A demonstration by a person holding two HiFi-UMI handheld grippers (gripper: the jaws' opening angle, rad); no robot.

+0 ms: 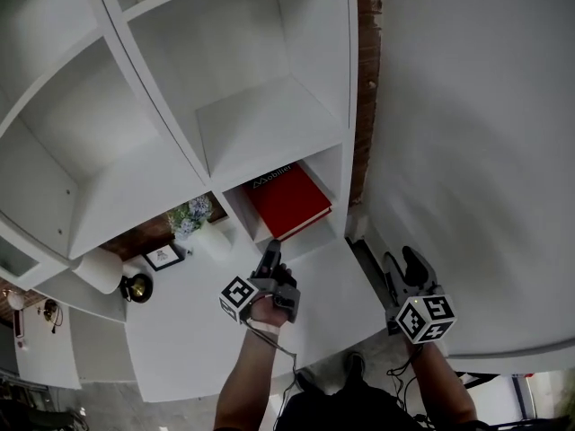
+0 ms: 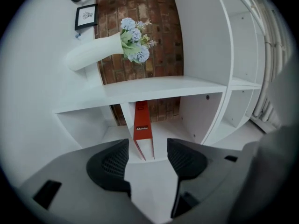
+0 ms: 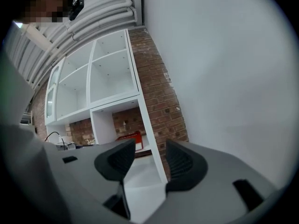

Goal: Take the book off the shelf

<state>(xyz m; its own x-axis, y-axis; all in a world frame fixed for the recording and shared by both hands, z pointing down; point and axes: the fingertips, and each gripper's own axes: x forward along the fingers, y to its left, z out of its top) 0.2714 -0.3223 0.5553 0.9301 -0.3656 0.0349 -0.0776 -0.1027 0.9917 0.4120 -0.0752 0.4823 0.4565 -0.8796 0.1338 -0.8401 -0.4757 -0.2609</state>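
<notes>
The left arm reaches out, and the left tongs (image 1: 269, 255) point at the flat red hardcover book (image 1: 289, 200). It lies in the lowest cubby of the tall white shelf (image 1: 269, 124). The right tongs (image 1: 406, 263) sit low by the plain white wall (image 1: 467, 106). Only the left gripper view shows a gap between book and tongs. Both tongs are released and hold nothing.

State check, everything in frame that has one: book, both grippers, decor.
red book: lying flat in its shelf compartment, not gripped
left gripper: jaws open, nothing between the pads, aimed at the book
right gripper: jaws open, empty, off to the side of the shelf
vase of flowers: standing on the low cabinet top
picture frame: standing upright beside the vase
</notes>
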